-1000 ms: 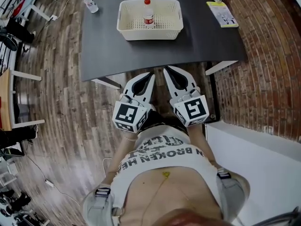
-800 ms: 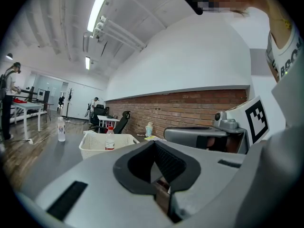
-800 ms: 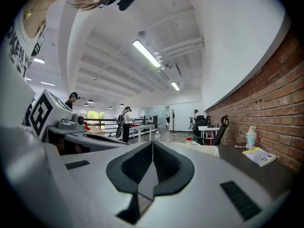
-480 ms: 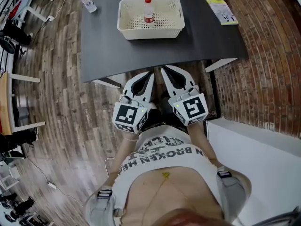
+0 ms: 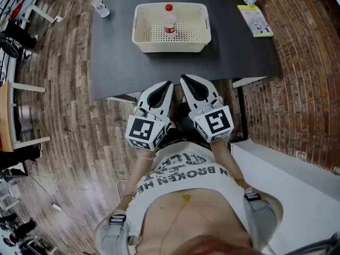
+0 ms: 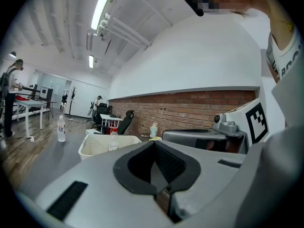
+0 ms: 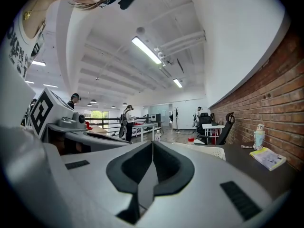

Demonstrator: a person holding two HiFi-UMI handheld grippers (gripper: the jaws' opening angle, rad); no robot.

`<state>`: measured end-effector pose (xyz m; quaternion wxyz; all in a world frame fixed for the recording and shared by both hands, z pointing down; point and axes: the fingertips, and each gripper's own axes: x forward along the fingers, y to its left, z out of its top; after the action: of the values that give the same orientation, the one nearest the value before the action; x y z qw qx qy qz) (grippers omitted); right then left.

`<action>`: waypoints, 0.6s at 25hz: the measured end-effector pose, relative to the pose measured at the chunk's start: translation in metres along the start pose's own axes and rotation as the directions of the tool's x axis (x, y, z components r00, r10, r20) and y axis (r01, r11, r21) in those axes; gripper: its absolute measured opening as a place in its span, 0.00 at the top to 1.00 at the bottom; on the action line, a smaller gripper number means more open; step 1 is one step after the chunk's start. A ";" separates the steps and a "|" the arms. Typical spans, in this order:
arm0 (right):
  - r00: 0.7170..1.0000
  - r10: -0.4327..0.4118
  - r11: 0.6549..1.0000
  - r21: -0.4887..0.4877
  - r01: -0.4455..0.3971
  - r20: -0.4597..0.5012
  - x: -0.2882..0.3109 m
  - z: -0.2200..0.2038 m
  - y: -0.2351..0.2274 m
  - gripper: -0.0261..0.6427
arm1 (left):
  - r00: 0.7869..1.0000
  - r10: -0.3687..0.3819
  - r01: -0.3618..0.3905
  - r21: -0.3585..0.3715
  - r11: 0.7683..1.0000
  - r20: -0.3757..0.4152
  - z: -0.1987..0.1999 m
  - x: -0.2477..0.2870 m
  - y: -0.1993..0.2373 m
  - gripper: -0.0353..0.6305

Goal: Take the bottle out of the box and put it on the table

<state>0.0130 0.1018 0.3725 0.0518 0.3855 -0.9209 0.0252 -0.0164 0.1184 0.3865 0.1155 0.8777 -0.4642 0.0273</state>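
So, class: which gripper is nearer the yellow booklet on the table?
Right. The right gripper is at the near edge of the table, diagonally across from the booklet at the far right; the left gripper is beside it, farther left.

A broad bare strip of the table (image 5: 122,62) is lying open between its near edge and the basket (image 5: 171,45); the basket's walls are ringing the bottle (image 5: 169,20), leaving only the top open; a second bottle (image 5: 100,6) is standing at the far left corner, a booklet (image 5: 255,20) is lying far right, both well apart from the basket.
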 end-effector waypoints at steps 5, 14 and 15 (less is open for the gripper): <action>1.000 0.017 1.000 0.002 -0.017 0.003 0.024 0.004 -0.026 0.95 | 1.000 0.003 -0.003 -0.001 1.000 -0.009 0.007 0.032 0.016 0.94; 1.000 0.023 1.000 0.019 -0.023 0.003 0.057 0.007 -0.060 0.95 | 1.000 -0.009 0.009 0.001 1.000 -0.020 0.017 0.075 0.039 0.94; 1.000 0.025 1.000 0.019 -0.025 0.000 0.059 0.008 -0.063 0.95 | 1.000 -0.008 0.007 -0.002 1.000 -0.022 0.018 0.079 0.042 0.94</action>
<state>0.0160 0.0151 0.3722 0.0479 0.3744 -0.9254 0.0348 -0.0067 0.0277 0.3885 0.1216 0.8790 -0.4597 0.0360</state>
